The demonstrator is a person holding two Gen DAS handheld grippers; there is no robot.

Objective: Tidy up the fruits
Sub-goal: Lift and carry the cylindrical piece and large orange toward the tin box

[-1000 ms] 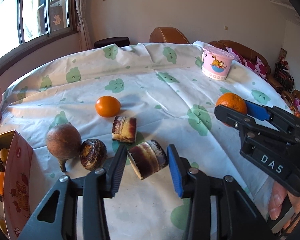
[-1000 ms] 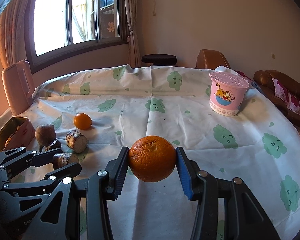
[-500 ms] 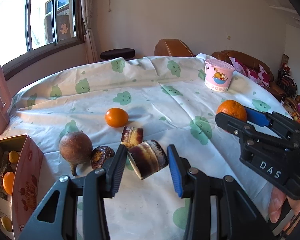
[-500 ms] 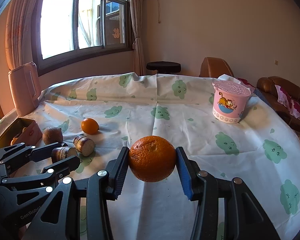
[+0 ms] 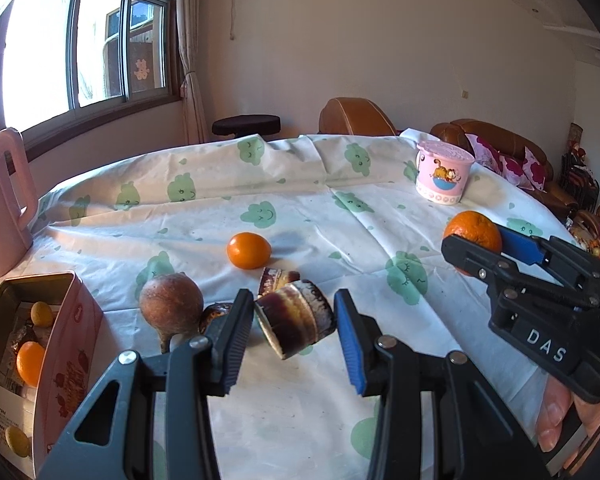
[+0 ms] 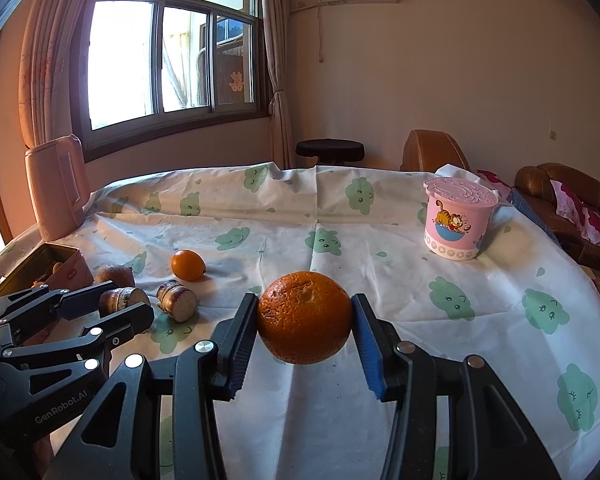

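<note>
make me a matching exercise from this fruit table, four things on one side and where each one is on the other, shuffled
Things:
1. large orange
2. sugarcane piece
3. small orange
4. pink cartoon cup

Places:
A. lying on the tablecloth, free of both grippers
B. between the fingers of the left gripper
C. standing at the far right of the table
D. clamped in the right gripper

Pairs: 1-D, 2-B, 3-A, 4-C
</note>
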